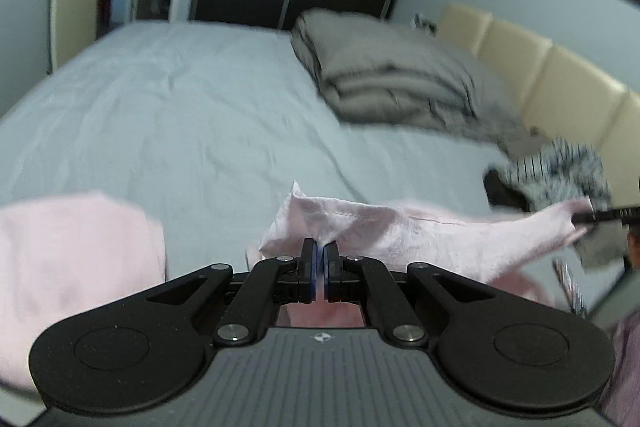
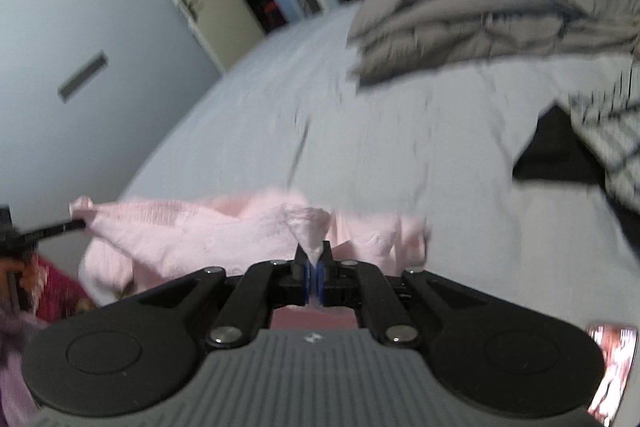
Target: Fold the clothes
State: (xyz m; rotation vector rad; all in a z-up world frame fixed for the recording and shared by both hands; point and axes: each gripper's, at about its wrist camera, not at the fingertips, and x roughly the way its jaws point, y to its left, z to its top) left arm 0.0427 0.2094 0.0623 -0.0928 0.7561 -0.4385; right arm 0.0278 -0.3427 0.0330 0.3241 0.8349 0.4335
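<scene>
Garment (image 1: 420, 231): pink, thin, limp; judged light.
Left tongs (image 1: 319, 251): clamped on a hem corner.
Right tongs (image 2: 314, 255): clamped on the opposite corner.
Hold: cloth spanned between both tongs, above the bed (image 1: 180, 99).

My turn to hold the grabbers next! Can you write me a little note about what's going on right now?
Left gripper: shut on one corner of the pink garment.
Right gripper: shut on another corner of it.
The garment is stretched between the two grippers, above the white sheet of the bed. Another pink cloth lies at the left. A folded grey blanket and a striped black-and-white pile sit further back.
Done: both corners gripped, garment lifted.
Left: lay it flat and fold it. Frames are blurry, so go slowly.
</scene>
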